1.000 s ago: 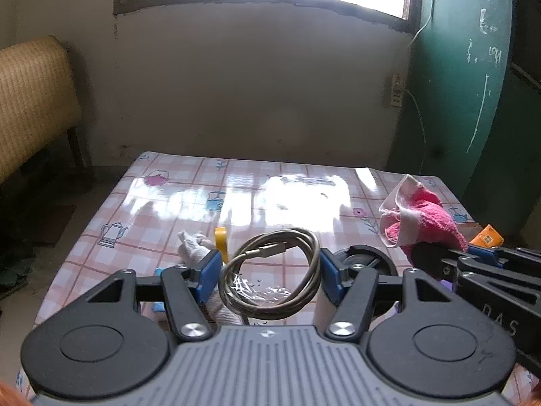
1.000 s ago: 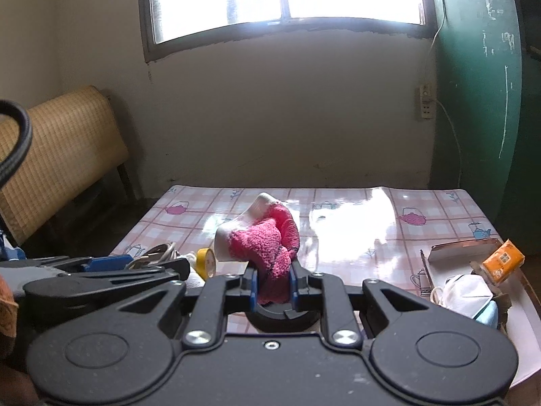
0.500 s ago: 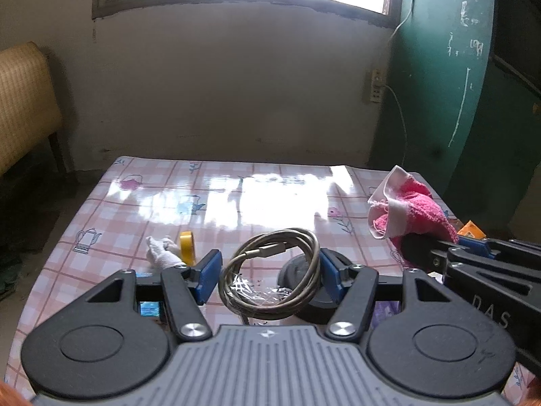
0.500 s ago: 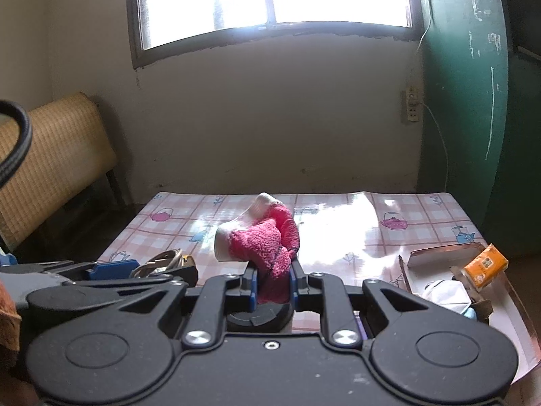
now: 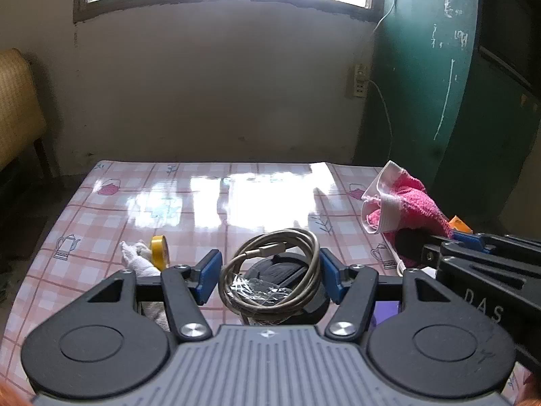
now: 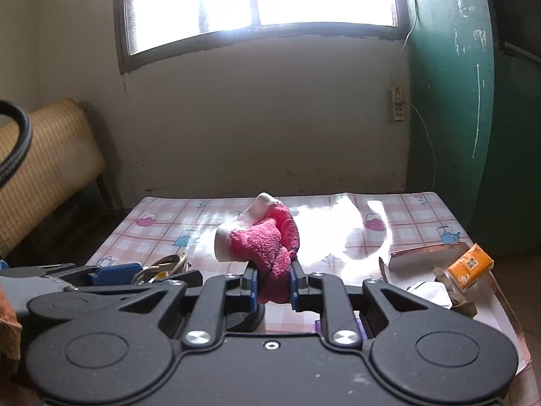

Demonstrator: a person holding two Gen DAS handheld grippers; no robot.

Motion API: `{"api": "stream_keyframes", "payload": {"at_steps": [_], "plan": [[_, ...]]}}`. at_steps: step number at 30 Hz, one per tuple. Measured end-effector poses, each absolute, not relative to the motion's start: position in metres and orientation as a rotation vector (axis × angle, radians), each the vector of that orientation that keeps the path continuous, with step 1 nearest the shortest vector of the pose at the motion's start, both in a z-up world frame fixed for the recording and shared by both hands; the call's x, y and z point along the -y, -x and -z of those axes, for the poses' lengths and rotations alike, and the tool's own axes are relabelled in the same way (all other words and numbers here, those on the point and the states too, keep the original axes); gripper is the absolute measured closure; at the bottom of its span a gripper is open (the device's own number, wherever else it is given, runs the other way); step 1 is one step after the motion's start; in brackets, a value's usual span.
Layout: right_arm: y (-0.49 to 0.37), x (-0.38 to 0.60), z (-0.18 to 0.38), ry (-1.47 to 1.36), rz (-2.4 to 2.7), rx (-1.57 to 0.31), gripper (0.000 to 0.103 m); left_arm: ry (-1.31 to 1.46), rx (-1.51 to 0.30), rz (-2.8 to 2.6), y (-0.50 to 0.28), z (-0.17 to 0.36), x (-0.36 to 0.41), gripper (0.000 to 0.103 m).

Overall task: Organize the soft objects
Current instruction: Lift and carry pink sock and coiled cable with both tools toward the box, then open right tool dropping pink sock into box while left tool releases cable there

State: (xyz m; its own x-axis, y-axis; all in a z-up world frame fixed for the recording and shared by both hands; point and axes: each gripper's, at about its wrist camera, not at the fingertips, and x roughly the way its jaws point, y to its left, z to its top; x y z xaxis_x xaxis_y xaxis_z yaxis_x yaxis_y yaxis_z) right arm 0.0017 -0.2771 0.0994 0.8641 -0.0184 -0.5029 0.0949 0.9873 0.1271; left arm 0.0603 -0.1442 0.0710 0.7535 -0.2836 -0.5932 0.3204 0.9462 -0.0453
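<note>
On the pink checked tabletop with teapot prints, a crumpled white cloth lies at the left, touching a small yellow roll of tape standing on edge. The left claw is held above the tabletop, its blue-padded jaws spread wide with a coiled beige cable in clear wrap spanning the gap between them; whether the pads press on it cannot be told. A round black object sits under the coil. To the right, the right claw is clamped on a fluffy pink sock with a white cuff, held up off the tabletop with the cuff pointing left. Farther right, near the edge, are an open cardboard box, a white face mask, and an orange tissue packet.
</note>
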Motion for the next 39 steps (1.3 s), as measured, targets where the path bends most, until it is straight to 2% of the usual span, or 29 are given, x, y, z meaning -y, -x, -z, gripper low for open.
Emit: {"api": "stream_keyframes", "payload": {"at_steps": [39], "plan": [[0.004,0.385,-0.080,-0.202,0.212,-0.552,0.081,-0.114,-0.686,0.500,-0.070,-0.046,0.242,0.040]]}}
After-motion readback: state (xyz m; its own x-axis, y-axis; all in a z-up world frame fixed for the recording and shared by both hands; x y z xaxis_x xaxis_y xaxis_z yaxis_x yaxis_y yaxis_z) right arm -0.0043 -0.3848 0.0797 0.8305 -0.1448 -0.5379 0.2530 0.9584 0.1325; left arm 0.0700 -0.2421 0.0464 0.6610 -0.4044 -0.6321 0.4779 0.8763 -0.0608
